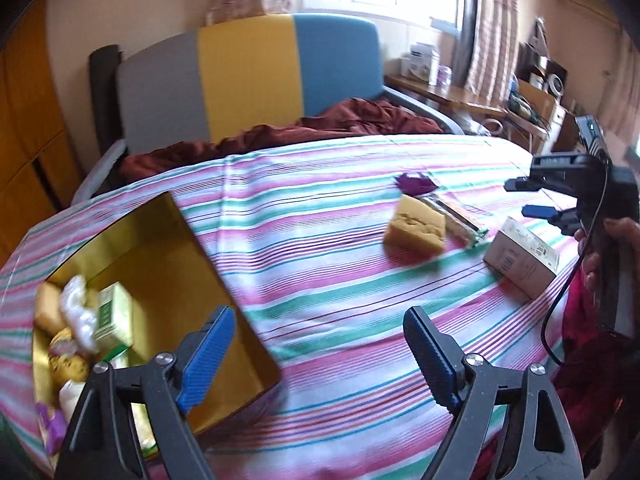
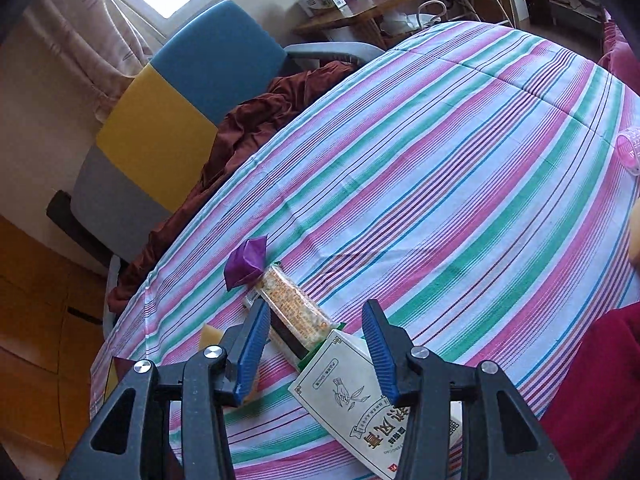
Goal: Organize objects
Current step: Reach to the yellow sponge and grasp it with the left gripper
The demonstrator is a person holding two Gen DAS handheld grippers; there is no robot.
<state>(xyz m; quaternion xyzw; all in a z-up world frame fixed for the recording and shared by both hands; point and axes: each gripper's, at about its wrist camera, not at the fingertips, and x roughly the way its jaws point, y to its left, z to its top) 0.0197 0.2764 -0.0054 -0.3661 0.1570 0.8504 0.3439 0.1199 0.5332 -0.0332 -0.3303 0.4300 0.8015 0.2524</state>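
The left gripper [image 1: 320, 356] stands spread and empty, its left pad over the open gold-lined rectangular box [image 1: 168, 256], which already holds sorted packets. The right gripper [image 2: 316, 352], parted with nothing clamped, straddles the white printed carton [image 2: 348, 396], evidently the next pickup. Beyond lie the clear-wrapped snack bar [image 2: 294, 308], yellow sponge block [image 1: 416, 228] and purple foil wrapper [image 2: 246, 262] on the striped bedsheet [image 2: 440, 160].
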